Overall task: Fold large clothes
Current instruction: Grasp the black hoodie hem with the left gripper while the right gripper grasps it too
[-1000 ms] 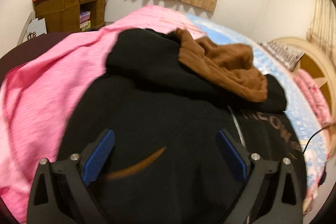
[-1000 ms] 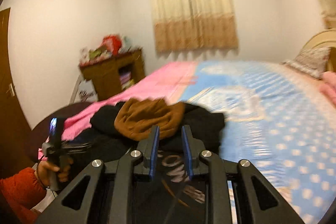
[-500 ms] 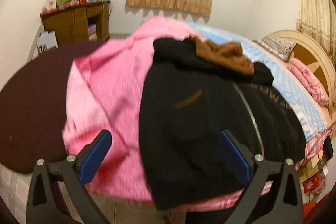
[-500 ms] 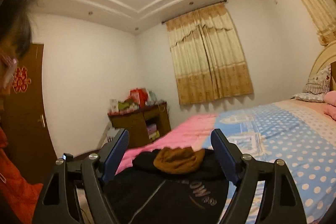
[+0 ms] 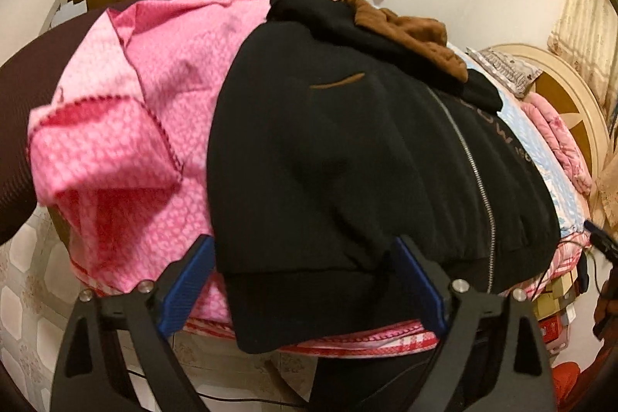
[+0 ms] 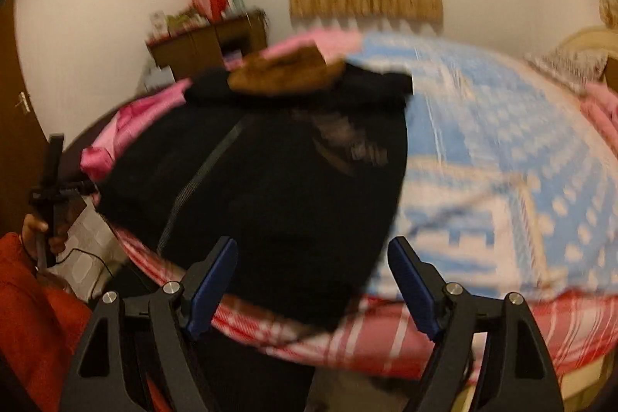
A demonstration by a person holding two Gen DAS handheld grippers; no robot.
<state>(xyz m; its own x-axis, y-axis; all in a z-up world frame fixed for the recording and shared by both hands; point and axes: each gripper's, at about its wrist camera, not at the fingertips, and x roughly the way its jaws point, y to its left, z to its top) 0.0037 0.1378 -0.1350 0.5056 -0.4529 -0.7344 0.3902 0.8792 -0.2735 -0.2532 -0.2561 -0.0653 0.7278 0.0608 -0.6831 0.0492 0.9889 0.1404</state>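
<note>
two grippers, left gripper (image 5: pixel 305 280) and right gripper (image 6: pixel 311 282), gape before black jacket (image 5: pixel 370 157) lettered "ow".

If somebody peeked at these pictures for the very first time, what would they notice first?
Probably the big black jacket, spread over the foot of the bed with its hem hanging off the edge and its brown-lined hood bunched at the far end. Next, the bright pink blanket rumpled beside it. Up close, the left gripper and the right gripper both gape open at the jacket's hem, holding nothing.
</note>
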